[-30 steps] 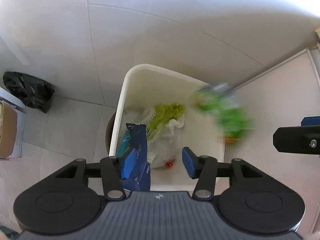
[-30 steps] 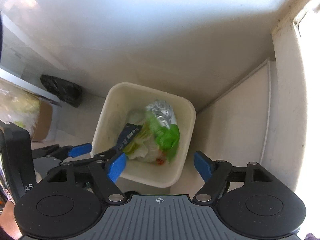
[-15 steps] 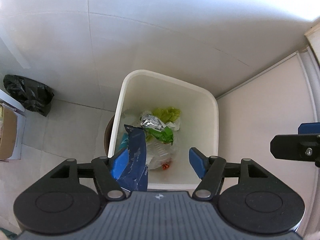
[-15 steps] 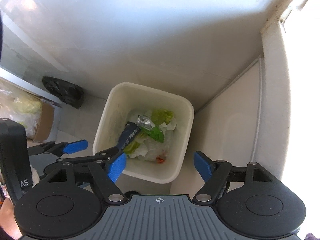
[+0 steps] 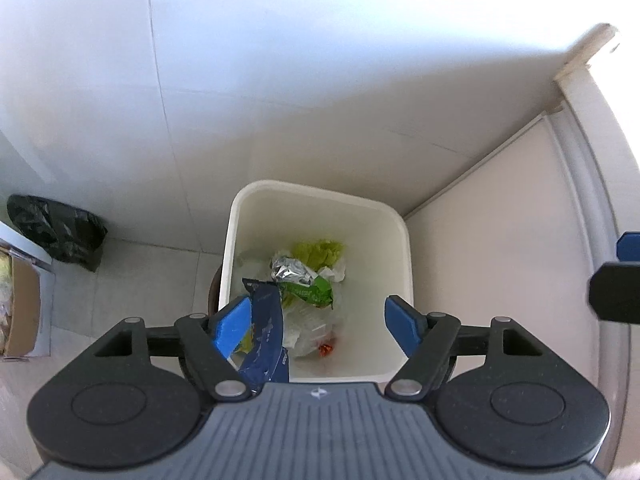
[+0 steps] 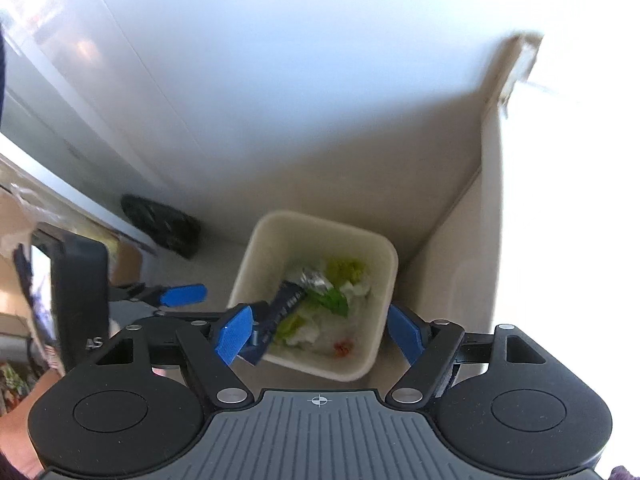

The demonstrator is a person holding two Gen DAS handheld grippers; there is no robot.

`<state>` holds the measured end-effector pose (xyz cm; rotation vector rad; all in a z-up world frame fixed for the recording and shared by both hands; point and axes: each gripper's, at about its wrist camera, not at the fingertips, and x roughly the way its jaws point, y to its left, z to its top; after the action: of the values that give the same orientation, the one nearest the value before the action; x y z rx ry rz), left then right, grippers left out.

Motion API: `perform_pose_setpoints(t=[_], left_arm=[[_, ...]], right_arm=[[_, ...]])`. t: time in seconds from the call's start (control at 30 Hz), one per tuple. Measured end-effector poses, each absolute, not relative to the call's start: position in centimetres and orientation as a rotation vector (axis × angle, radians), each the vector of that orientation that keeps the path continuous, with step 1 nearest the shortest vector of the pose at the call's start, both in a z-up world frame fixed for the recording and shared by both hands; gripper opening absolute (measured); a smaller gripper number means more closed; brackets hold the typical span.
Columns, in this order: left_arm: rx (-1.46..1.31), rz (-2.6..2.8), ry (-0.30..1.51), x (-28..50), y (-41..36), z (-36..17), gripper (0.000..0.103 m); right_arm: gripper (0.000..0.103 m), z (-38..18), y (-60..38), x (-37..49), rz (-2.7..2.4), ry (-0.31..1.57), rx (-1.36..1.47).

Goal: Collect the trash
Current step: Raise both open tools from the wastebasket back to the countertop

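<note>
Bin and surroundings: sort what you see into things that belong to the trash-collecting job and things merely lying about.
Job:
white bin
dark blue packet
green wrapper
left gripper, jaws opening
right gripper

Lying about:
black bag
cardboard box

**Two wrist views, one bin**

We look steeply down from above each claw, past its blue fingertips. Both views share the white bin (image 5: 400,240) ahead of the fingers and the black bag (image 6: 164,224) off to its left; the right view sits slightly farther off.
</note>
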<state>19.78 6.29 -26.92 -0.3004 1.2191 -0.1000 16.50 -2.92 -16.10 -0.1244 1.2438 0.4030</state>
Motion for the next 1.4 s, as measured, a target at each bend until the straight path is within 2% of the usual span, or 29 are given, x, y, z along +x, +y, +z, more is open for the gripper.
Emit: perform_pose_setpoints(t=[0.5, 0.8, 1.4], left_arm=[[-0.257, -0.13, 1.171, 16.5, 6.0, -22.5, 0.09], [-0.213, -0.162, 1.177, 15.7, 4.8, -19.3, 0.099], [-0.081, -0.369, 1.059, 14.6, -1.8, -13.0, 0.102]], right_arm=[[0.076, -11.2, -8.9, 11.3, 0.329, 1.079, -0.037], [0.087, -9.4, -12.5, 7.2, 0.239, 0.998, -0.006], [0.092, -8.8, -22.2, 0.4, -0.103, 0.882, 0.042]])
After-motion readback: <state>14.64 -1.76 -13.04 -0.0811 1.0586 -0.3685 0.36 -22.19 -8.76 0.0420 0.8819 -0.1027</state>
